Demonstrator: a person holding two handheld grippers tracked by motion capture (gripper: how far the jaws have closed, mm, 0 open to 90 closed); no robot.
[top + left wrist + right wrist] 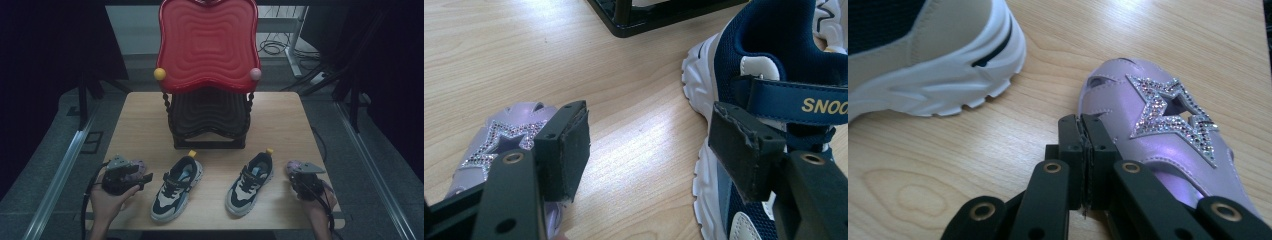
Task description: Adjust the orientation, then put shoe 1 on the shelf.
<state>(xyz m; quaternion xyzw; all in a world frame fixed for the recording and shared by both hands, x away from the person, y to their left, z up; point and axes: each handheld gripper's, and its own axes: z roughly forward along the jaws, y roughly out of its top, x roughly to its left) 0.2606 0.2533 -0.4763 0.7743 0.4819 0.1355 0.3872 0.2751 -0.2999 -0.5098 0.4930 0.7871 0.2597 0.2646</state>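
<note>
Two navy and white sneakers stand on the wooden table [145, 115], the left sneaker [177, 187] and the right sneaker [250, 182]. A purple sandal with a glitter star [504, 135] lies at the left, beside my left gripper [654, 150], which is open over bare wood between the sandal and the left sneaker [774, 60]. In the high view that gripper [145, 177] points right. My right gripper [1085, 145] is shut with nothing seen between its pads, against the left edge of a second purple sandal [1158, 130]. In the high view it [302, 177] sits at the right, by that sandal [294, 166].
A black shoe rack [207, 120] with a red wavy top shelf [207, 45] stands at the middle back of the table; its base [649, 15] is just beyond the left sneaker. The right sneaker's white sole [938, 65] lies left of the right gripper.
</note>
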